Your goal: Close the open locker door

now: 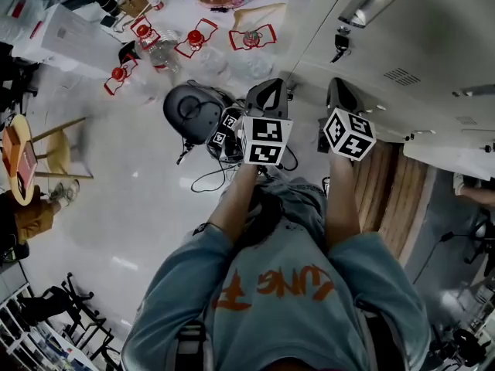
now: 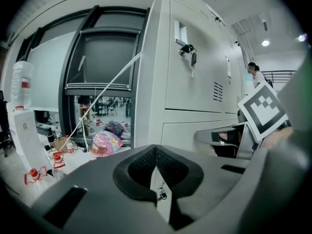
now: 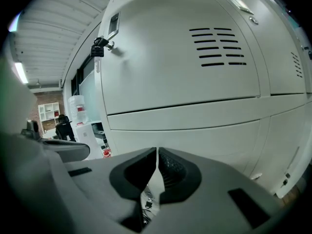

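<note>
Locker door is the job, and it belongs to the big pale locker bank [image 1: 402,45] across the upper right of the head view. Which door stands open is hard to call. My best guess is the white panel [image 1: 448,159] jutting out at the right edge over a brown planked strip [image 1: 390,195], well to the right of both tools.

The doors straight ahead look flush. The vented upper door [image 3: 195,57] fills the right gripper view, with a plain lower door [image 3: 204,136] beneath it. The person [image 1: 271,284] faces the bank, both arms out.

Left gripper [image 1: 267,97] sits centre frame, its jaws pressed together on nothing. Right gripper [image 1: 340,95] is just beside it, nearer the lockers, jaws down to a hairline slit with nothing between them either. A key [image 3: 97,48] hangs from the upper door's lock, upper left of the right gripper view.

For this step, I'd say no grasp is needed. Swing the right tool out to that panel and lay the closed jaws flat on its outer face near the free edge, away from the hinge. Then push steadily until it seats flush. Steer clear of the hanging key, and don't slam.
</note>
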